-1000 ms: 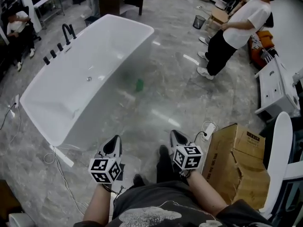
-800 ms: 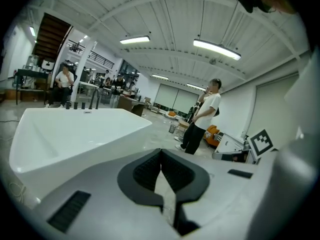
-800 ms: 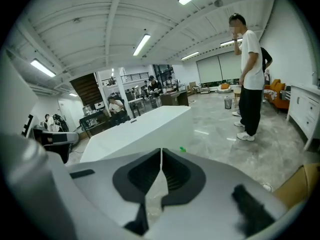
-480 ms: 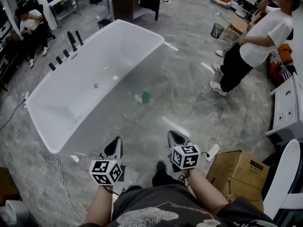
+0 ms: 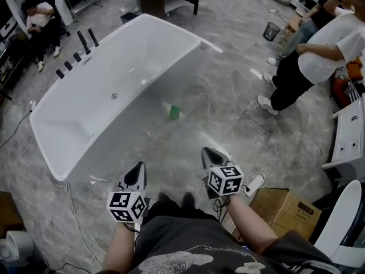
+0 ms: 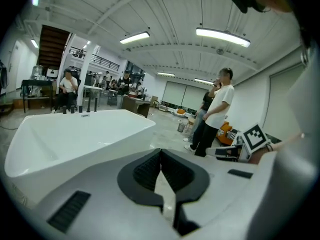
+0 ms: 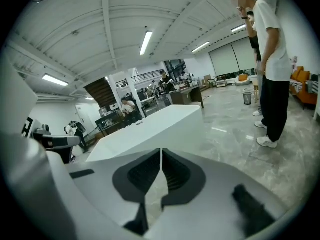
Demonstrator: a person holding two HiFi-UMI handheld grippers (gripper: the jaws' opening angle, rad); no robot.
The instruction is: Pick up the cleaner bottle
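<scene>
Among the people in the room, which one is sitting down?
The person in white at the head view's top left, beyond the bathtub; the two people at the right are standing.

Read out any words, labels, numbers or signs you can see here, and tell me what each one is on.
No text here can be read.
Cardboard box: a dark printed label, too small to read.
Green cleaner bottle: too small and blurred to show any label.
Left hand-held gripper and right hand-held gripper: black-and-white square markers only, no words.
</scene>
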